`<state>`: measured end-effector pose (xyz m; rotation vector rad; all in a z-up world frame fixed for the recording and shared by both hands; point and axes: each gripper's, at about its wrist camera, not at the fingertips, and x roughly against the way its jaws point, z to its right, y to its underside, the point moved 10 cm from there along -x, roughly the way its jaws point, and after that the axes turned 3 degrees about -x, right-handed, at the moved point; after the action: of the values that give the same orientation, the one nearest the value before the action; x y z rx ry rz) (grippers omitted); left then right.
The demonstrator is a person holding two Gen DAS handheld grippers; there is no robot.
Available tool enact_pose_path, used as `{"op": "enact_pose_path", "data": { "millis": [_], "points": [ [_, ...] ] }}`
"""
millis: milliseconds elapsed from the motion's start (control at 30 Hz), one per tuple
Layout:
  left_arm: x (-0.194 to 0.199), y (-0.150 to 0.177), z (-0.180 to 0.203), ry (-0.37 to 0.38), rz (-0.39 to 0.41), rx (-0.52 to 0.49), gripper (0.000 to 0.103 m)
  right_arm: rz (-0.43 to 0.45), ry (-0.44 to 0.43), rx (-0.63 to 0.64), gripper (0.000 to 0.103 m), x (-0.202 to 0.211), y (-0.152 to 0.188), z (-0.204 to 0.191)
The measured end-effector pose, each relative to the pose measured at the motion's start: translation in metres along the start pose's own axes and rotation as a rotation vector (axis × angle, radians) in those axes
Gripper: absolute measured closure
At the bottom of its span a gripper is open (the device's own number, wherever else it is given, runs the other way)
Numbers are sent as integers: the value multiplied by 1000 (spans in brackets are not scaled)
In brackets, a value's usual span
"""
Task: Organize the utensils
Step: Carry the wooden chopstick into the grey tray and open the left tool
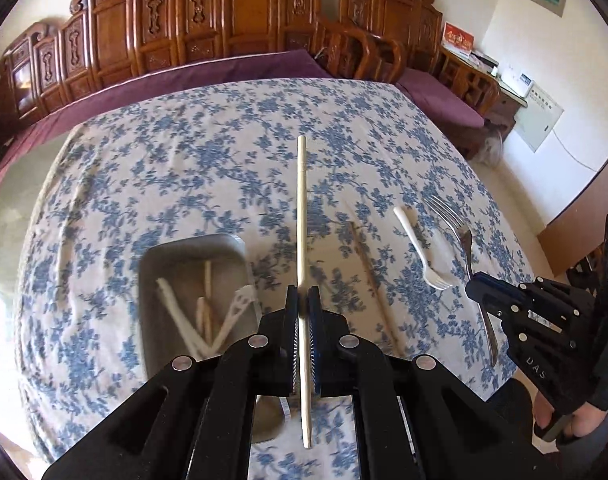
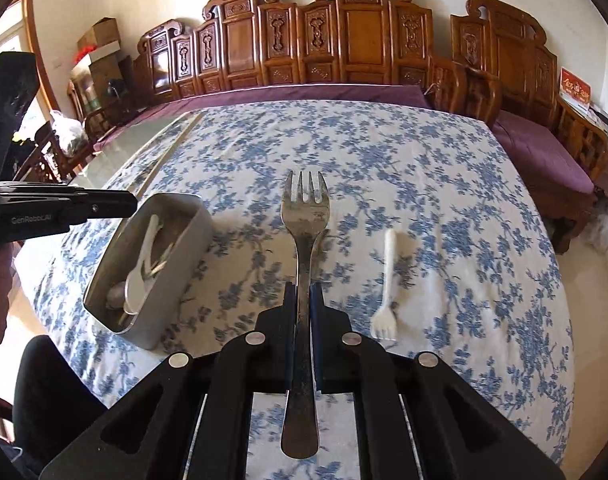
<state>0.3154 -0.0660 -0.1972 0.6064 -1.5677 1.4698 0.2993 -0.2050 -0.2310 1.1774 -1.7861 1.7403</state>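
My left gripper (image 1: pixel 303 300) is shut on a pale chopstick (image 1: pixel 302 200), which stands upright between the pads above the table. Just left of it lies a metal tray (image 1: pixel 148 292) with several white plastic utensils inside. My right gripper (image 2: pixel 303 292) is shut on a metal fork (image 2: pixel 305 216), tines pointing away and handle towards the camera. In the left wrist view the right gripper (image 1: pixel 477 284) carries the metal fork (image 1: pixel 461 232) at the right. A white plastic fork (image 2: pixel 388 276) (image 1: pixel 417 248) lies on the cloth. The left gripper (image 2: pixel 132 202) hovers over the tray (image 2: pixel 176 276).
A blue-flowered tablecloth (image 2: pixel 423 168) covers the table; bare glass shows at its far left. A carved wooden bench (image 2: pixel 343 40) with purple cushions runs behind and to the right. A person's hand (image 1: pixel 575 424) holds the right gripper's handle.
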Motion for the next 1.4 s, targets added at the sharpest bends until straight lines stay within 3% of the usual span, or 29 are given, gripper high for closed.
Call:
{"op": "enact_pose_path", "data": {
  "millis": [267, 600, 1100, 1400],
  "points": [
    [0, 15, -45, -21, -10, 43, 99, -11, -31, 39, 94, -12, -6, -34],
    [-43, 46, -84, -53, -95, 67, 99, -33, -57, 74, 94, -27, -9, -60],
    [-80, 69, -92, -47, -177, 64, 99, -57, -64, 93, 94, -40, -8, -73],
    [-59, 66, -96, -48, -137, 64, 98, -56, -83, 108, 94, -43, -12, -93]
  ]
}}
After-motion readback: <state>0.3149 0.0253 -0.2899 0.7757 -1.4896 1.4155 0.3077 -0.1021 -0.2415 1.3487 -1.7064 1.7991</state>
